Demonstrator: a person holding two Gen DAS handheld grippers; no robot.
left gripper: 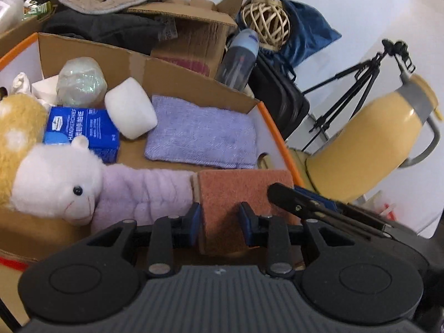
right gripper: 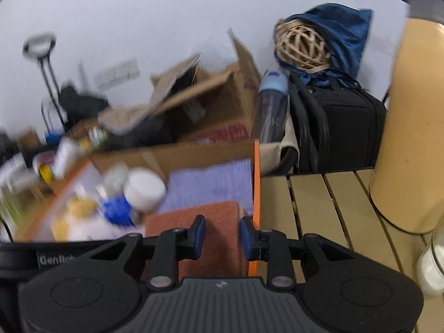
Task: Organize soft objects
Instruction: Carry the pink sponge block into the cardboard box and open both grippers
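Between both jaws: coarse rust-red rectangular scouring pad (left gripper: 236, 194), over cardboard box (left gripper: 177, 75).

The word "HANDKERCHIEF" is printed in white on the blue tissue pack (left gripper: 83, 130), beside Chinese characters too small to be read. On the black gripper body (right gripper: 59, 259) in the right wrist view, "GenRob" is seen, cut off by a finger linkage.

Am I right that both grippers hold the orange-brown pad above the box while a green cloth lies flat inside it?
Not quite: the cloth is lavender, not green, as the left wrist view shows. The rest holds: the left gripper and the right gripper hold the pad above the box.
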